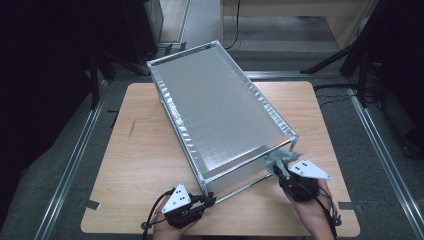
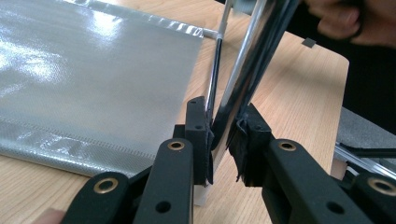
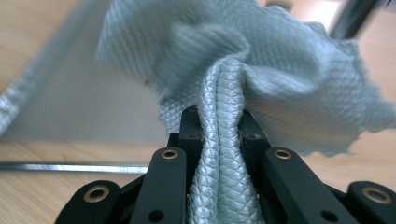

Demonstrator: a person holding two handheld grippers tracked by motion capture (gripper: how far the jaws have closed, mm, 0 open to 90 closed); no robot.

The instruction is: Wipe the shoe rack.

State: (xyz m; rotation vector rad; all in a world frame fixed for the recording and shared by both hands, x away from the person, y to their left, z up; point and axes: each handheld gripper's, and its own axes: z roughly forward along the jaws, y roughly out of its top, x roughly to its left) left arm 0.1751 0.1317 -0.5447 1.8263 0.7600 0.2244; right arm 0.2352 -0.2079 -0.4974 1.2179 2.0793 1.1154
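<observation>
Cloth [image 3: 224, 140] pinched in right claw [image 3: 219, 126]; left claw [image 2: 223, 135] clamps rack's chrome post [image 2: 243, 79].

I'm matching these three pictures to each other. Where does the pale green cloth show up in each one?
High view: the cloth sits low and right, bunched at the near right corner of the silver-lined metal frame, in the right claw.
Left gripper view: I can't make it out here.
Right gripper view: it spreads across the centre and top, a twisted fold pinched in that claw.
Shared landmark: the frame's chrome bars.
</observation>
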